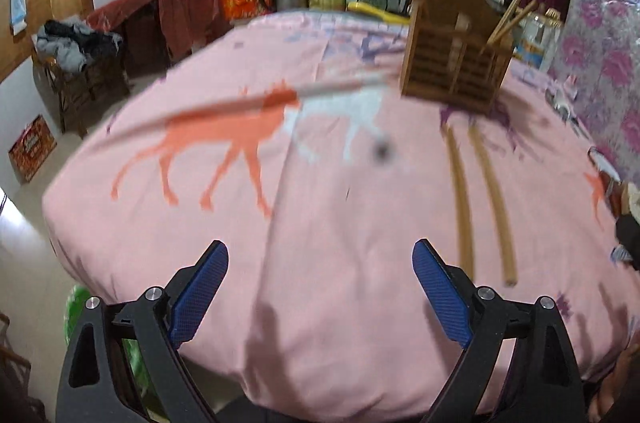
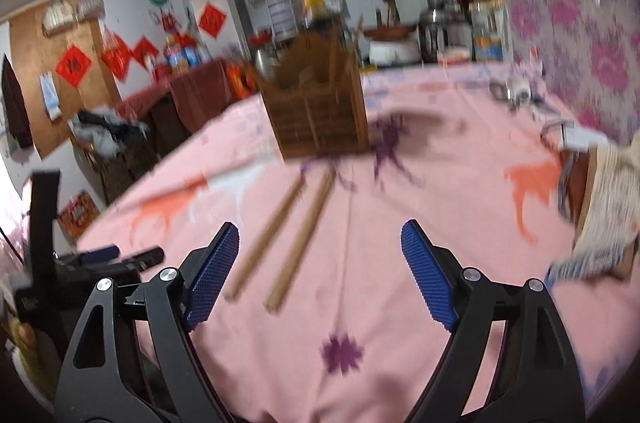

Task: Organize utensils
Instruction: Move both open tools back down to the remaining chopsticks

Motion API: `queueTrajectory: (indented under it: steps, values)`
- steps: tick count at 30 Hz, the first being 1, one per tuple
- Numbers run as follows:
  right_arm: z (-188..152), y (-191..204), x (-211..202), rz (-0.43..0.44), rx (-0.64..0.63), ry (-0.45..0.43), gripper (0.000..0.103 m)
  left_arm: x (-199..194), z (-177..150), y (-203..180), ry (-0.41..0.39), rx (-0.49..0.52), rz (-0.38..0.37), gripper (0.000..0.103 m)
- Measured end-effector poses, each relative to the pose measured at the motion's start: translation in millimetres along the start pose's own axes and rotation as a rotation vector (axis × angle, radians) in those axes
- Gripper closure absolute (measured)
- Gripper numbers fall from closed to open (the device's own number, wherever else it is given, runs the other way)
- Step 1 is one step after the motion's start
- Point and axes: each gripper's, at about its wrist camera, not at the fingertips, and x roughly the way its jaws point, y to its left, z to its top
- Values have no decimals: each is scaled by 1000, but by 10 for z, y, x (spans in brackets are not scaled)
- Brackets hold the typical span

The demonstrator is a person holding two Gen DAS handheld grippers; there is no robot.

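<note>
2 chopsticks loose on the pink cloth, both grippers empty above the table's near edge.

The risk I see: the chopsticks (image 2: 286, 235) lie close together, so the right gripper (image 2: 320, 263) could pinch only 1 and flick the other toward the near edge, or the soft tablecloth (image 2: 420, 215) could bunch under a finger. The wooden holder (image 2: 320, 111), further toward the far edge with some sticks already in it, looks light enough to tip if bumped. Both the right and the left gripper (image 1: 320, 283) stand wide apart, holding and touching nothing.
</note>
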Motion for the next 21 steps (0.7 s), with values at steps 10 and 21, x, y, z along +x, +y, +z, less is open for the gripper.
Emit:
queueTrajectory:
  steps: [10,21]
  values:
    - [-407,141,407,-44,-114,166,22,246,-231,-45,25,55,21,11]
    - [-433,273,583,-109,-182,196,22,266,-255,-63,-1,58,35,4]
